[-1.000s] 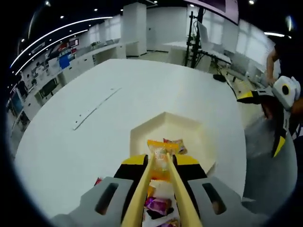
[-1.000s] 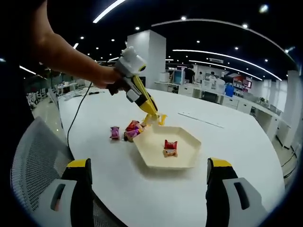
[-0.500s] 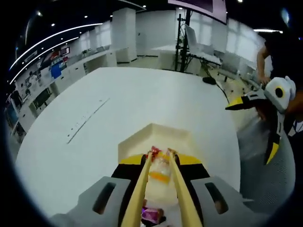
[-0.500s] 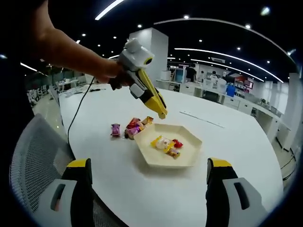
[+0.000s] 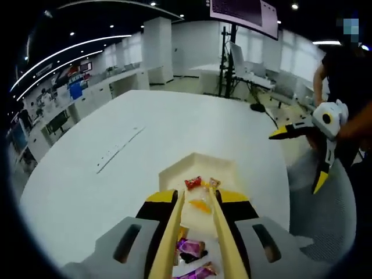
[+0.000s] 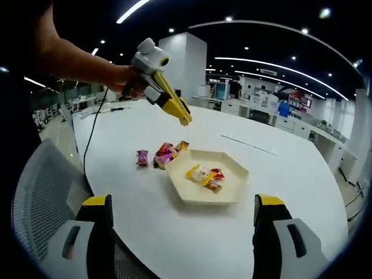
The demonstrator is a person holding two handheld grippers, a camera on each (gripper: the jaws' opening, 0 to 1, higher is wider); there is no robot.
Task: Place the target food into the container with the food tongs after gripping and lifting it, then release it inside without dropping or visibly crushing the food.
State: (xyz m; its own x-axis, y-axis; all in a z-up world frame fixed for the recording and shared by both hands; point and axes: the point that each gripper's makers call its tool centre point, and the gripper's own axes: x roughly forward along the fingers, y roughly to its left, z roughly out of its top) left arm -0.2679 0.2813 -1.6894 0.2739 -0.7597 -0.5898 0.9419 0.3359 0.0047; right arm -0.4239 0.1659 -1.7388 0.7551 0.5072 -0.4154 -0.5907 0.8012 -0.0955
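Tongs (image 5: pixel 195 232) in our left gripper (image 6: pixel 185 119) are hanging empty, slightly parted, above the tray (image 6: pixel 232 189); descending carelessly, we are risking crushing snacks (image 6: pixel 203 175); right gripper (image 6: pixel 180 232) is gaping empty.

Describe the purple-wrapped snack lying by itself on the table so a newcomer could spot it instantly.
Start at the big round white table and find the cream hexagonal tray on it. Outside one edge of the tray lies a small heap of wrapped snacks. The purple-wrapped snack sits just beyond that heap, on the side away from the tray, apart from the others and alone on bare tabletop.
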